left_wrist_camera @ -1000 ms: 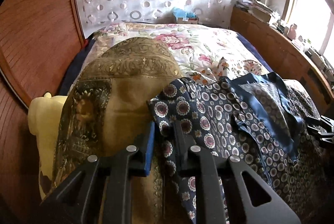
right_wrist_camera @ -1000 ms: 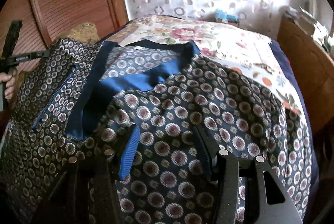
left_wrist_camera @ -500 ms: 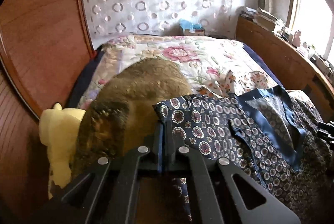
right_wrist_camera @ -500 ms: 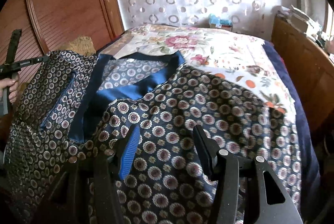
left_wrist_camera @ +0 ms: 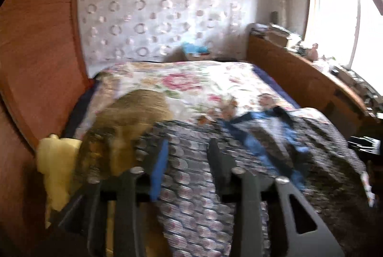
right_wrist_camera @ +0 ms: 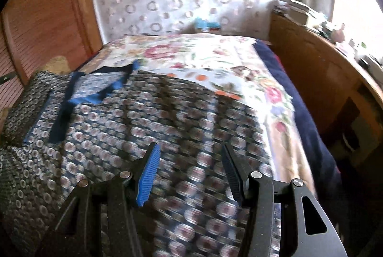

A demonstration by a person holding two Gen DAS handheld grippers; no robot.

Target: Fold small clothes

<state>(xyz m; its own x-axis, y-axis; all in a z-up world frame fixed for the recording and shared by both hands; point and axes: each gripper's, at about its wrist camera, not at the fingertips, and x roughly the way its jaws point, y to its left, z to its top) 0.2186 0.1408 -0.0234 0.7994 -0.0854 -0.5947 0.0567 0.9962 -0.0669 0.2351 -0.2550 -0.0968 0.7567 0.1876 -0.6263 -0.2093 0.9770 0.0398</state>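
A dark blue garment with a round medallion print and blue trim (left_wrist_camera: 191, 185) lies spread over the near end of the bed; it also fills the right wrist view (right_wrist_camera: 148, 127). Its blue collar (right_wrist_camera: 100, 87) points to the far left. My left gripper (left_wrist_camera: 186, 151) is open above the garment's left edge, with cloth showing between the fingers. My right gripper (right_wrist_camera: 189, 159) is open and empty above the garment's right part. Both views are motion-blurred.
A floral bedspread (left_wrist_camera: 191, 84) covers the bed. A brown-gold cushion (left_wrist_camera: 134, 113) and a yellow cloth (left_wrist_camera: 55, 161) lie at the left beside a wooden wardrobe (left_wrist_camera: 36, 53). A wooden shelf with clutter (right_wrist_camera: 323, 60) runs along the right, under a window.
My left gripper was shut on the garment's edge half a second ago and is now open. Both cameras have pulled back and up. The right gripper stayed open.
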